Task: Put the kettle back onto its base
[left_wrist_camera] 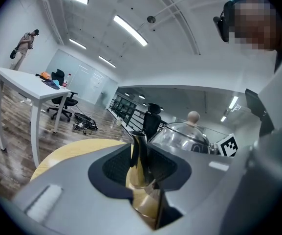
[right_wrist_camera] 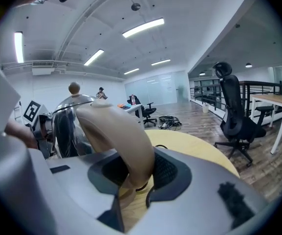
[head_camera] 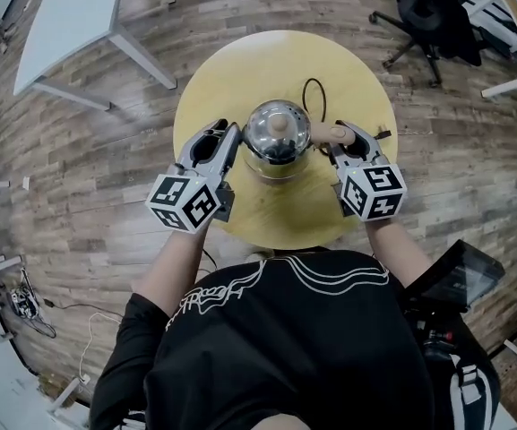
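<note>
A shiny steel kettle with a beige knob hangs over the round yellow table, held from both sides. My left gripper is shut on the kettle's spout, which stands dark and narrow between the jaws. My right gripper is shut on the beige curved handle. The domed lid shows past the spout. A pale rim shows under the kettle; whether it is the base I cannot tell.
A black cord loops on the table behind the kettle. A white table stands at the far left and a black office chair at the far right. Cables lie on the wood floor.
</note>
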Motion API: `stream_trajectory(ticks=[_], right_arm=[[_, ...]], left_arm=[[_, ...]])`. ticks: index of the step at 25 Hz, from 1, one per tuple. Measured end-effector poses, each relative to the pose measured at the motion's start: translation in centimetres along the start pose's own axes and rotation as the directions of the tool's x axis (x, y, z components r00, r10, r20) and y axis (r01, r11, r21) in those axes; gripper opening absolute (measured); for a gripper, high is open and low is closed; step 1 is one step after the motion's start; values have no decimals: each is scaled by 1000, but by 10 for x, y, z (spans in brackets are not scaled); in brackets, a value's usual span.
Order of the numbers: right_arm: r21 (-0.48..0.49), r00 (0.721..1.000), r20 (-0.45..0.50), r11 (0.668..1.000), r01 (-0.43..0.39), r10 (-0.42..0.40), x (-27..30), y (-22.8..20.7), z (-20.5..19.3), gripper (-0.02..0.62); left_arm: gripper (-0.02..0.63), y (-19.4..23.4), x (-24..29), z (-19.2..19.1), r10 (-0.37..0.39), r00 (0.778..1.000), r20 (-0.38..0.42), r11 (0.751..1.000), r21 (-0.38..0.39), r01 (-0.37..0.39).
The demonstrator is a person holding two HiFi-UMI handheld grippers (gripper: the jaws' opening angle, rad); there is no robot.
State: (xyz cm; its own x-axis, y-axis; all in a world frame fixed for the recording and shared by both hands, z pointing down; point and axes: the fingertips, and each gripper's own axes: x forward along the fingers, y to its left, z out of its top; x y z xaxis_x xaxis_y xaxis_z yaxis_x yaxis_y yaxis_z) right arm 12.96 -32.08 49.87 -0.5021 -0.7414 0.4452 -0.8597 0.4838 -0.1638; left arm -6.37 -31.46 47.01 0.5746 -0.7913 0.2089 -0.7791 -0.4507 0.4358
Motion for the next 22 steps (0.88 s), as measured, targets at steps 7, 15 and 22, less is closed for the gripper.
stream_trajectory(ticks=[7, 15, 22], right_arm=[[5, 1000, -18, 1000, 3, -3, 6, 1, -17, 112], [6, 1000, -24, 1000, -8, 8, 5, 2, -23, 112], [27, 999, -32, 1000, -6, 7, 4, 3, -30, 112]], left_arm=[[101, 8, -1, -15, -2, 1000, -1, 1000, -2, 2], [103, 7, -3, -21, -10, 1000, 16, 1000, -15, 11], [103, 6, -6, -26, -5, 1000, 2, 1000, -18, 5]])
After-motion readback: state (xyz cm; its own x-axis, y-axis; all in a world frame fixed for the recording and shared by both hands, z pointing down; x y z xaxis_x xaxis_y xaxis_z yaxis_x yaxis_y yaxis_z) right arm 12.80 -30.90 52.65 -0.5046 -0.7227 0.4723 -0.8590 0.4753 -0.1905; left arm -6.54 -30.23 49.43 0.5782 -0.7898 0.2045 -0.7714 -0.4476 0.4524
